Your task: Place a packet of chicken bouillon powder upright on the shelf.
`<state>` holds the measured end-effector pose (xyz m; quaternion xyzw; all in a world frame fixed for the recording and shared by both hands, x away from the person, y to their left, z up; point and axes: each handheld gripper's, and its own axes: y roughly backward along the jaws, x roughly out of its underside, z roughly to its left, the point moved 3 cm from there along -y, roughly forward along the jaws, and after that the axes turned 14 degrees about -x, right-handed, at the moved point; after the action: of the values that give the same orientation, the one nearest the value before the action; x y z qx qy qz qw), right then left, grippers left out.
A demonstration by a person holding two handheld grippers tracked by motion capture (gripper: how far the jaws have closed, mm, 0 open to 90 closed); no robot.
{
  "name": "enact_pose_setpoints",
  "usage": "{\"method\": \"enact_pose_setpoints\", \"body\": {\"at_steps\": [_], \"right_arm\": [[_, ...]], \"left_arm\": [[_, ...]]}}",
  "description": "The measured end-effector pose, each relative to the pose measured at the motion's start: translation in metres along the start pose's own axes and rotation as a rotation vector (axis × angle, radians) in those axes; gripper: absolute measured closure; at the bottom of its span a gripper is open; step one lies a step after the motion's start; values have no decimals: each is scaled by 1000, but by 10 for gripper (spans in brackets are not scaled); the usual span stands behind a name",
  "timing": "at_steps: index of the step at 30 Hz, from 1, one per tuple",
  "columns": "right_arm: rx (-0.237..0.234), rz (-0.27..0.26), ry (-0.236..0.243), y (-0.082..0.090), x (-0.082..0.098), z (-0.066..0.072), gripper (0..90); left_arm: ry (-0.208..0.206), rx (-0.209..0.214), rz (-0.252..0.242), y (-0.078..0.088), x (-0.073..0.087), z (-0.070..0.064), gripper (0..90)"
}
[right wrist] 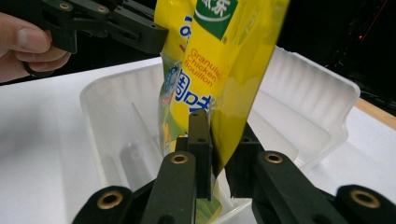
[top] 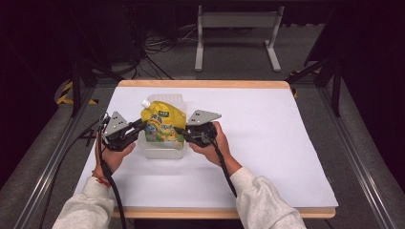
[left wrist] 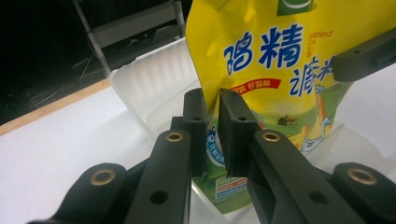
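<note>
Both tools, left (left wrist: pixel 212 135) and right (right wrist: pixel 219 154), clamped on pouch (top: pixel 161 125) edges (upright in clear bin (top: pixel 162 151)).

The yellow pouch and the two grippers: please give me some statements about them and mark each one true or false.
1. The yellow pouch stands upright over the clear plastic tub. True.
2. The left gripper has its jaws around an edge of the pouch. True.
3. The right gripper rests on the white table, away from the pouch. False: it is at the pouch's other edge.
4. The pouch has a red cap. False: the spout cap is white.
5. The tub is full of liquid. False: no liquid is seen inside.
</note>
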<state>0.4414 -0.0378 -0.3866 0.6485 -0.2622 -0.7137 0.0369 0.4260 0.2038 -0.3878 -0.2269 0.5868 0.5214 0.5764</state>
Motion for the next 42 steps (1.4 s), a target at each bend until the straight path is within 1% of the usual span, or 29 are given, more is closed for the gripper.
{"method": "enact_pose_setpoints", "body": {"at_steps": [3, 6, 8, 9, 11, 13, 14, 16, 18, 19, 20, 24, 26, 27, 28, 30, 31, 36, 38, 39, 41, 42], "right_arm": [[3, -5, 2, 2, -2, 0, 820], [7, 3, 10, 5, -4, 1, 810], [9, 6, 14, 6, -5, 1, 805], [10, 9, 14, 7, -5, 1, 799], [15, 13, 20, 9, -6, 1, 795], [16, 15, 24, 11, -7, 1, 790], [18, 16, 24, 12, -8, 2, 788], [19, 17, 26, 14, -9, 2, 783], [22, 16, 28, 18, -10, 2, 779], [24, 16, 28, 19, -10, 2, 779], [26, 18, 30, 20, -10, 2, 777], [32, 17, 37, 26, -12, 2, 777], [31, 16, 34, 29, -12, 3, 777], [30, 19, 39, 30, -12, 4, 777], [31, 21, 42, 31, -12, 4, 776], [34, 29, 42, 35, -11, 5, 775], [36, 28, 45, 37, -11, 5, 775], [51, 31, 46, 49, -9, 4, 768], [65, 39, 56, 54, -8, 3, 765], [68, 41, 53, 56, -7, 3, 763], [78, 45, 57, 61, -6, 3, 754], [80, 49, 58, 63, -5, 2, 746]], "left_arm": [[2, -1, -3, 2, -1, 0, 811], [1, -6, -5, 4, -2, -1, 804], [-4, -19, -9, 6, -2, -1, 799], [-6, -15, -8, 7, -2, -1, 797], [-5, -25, -12, 10, -1, -2, 784], [-5, -20, -10, 13, -1, -2, 779], [-2, -25, -12, 14, -1, -2, 771], [3, -19, -19, 17, -1, -2, 767], [4, -23, -25, 20, -1, -3, 758], [7, -16, -24, 21, -1, -4, 758], [-2, -23, -24, 22, -1, -4, 753], [-7, -19, -27, 24, -1, -7, 736], [-13, -13, -23, 25, -2, -11, 729], [-20, -17, -21, 25, -1, -12, 715], [-17, -13, -18, 26, -1, -13, 697], [-30, -15, -22, 27, -1, -15, 696], [-24, -11, -23, 28, -1, -17, 692], [-29, -7, -24, 31, -1, -24, 643], [-37, -7, -22, 33, -1, -28, 607], [-36, -14, -24, 34, -1, -29, 572], [-40, 9, -29, 36, 0, -33, 566], [-48, 11, -30, 37, 0, -35, 566]]}}
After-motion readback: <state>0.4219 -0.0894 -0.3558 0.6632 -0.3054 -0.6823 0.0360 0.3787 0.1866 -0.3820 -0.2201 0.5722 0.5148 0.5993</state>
